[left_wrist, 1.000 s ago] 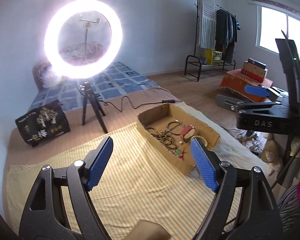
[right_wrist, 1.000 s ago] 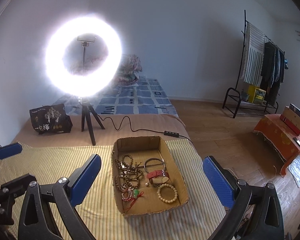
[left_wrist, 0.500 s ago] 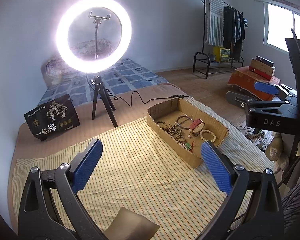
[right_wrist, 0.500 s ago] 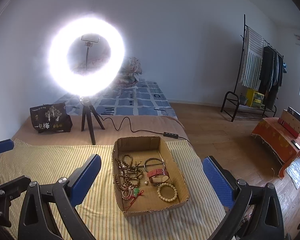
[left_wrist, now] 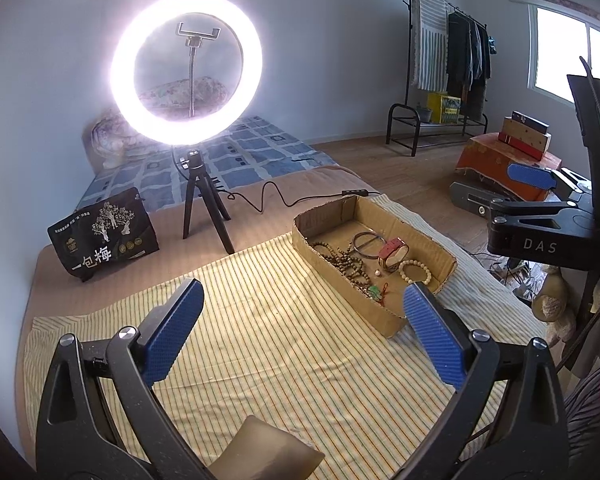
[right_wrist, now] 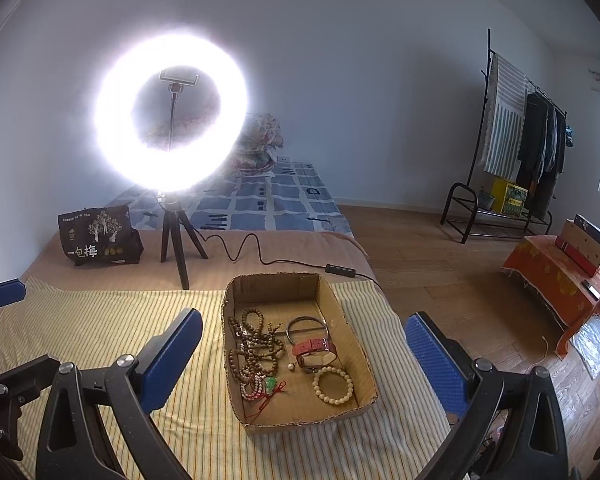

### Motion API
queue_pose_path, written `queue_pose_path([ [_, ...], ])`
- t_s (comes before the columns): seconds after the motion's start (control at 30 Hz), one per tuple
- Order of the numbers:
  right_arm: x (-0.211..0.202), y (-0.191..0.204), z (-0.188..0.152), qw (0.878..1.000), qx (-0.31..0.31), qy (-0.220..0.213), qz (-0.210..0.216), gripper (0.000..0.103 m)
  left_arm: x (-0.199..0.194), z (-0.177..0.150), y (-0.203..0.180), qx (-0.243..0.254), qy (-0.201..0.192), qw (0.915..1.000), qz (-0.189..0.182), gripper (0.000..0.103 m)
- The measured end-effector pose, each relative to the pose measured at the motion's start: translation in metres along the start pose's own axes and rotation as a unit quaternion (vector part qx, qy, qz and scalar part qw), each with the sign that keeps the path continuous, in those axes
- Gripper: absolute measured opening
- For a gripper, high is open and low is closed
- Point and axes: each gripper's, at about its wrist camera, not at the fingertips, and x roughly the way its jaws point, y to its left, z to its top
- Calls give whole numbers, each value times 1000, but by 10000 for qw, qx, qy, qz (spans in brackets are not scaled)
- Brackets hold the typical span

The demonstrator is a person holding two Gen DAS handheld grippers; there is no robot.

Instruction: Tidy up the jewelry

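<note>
A shallow cardboard tray (right_wrist: 350, 328) (left_wrist: 444, 258) lies on the striped yellow cloth. In it are brown bead strands (right_wrist: 256, 350), a thin dark bangle (right_wrist: 307, 327), a red watch strap (right_wrist: 315, 350), a cream bead bracelet (right_wrist: 333, 385) and a small green charm on red cord (right_wrist: 270, 383). My right gripper (right_wrist: 302, 354) is open and empty, hovering over the tray's near end. My left gripper (left_wrist: 300, 328) is open and empty above the cloth, left of the tray. The right gripper also shows at the right edge of the left wrist view (left_wrist: 530, 178).
A lit ring light on a black tripod (right_wrist: 172, 120) stands behind the cloth, its cable (right_wrist: 260, 256) running right. A black printed bag (right_wrist: 98, 236) lies at the back left. A tan translucent object (left_wrist: 266, 452) lies on the cloth below the left gripper. The bed edge drops to wooden floor on the right.
My left gripper has opened wider and pulled back and up from the tray, swinging its view left. My right gripper has barely moved.
</note>
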Motion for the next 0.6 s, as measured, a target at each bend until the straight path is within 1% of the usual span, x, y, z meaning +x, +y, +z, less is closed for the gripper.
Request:
queue_pose_path([
  [0.6, 2, 2, -2, 10000, -68, 28, -39, 103, 0, 0, -1, -4, -7, 10000, 0, 102],
])
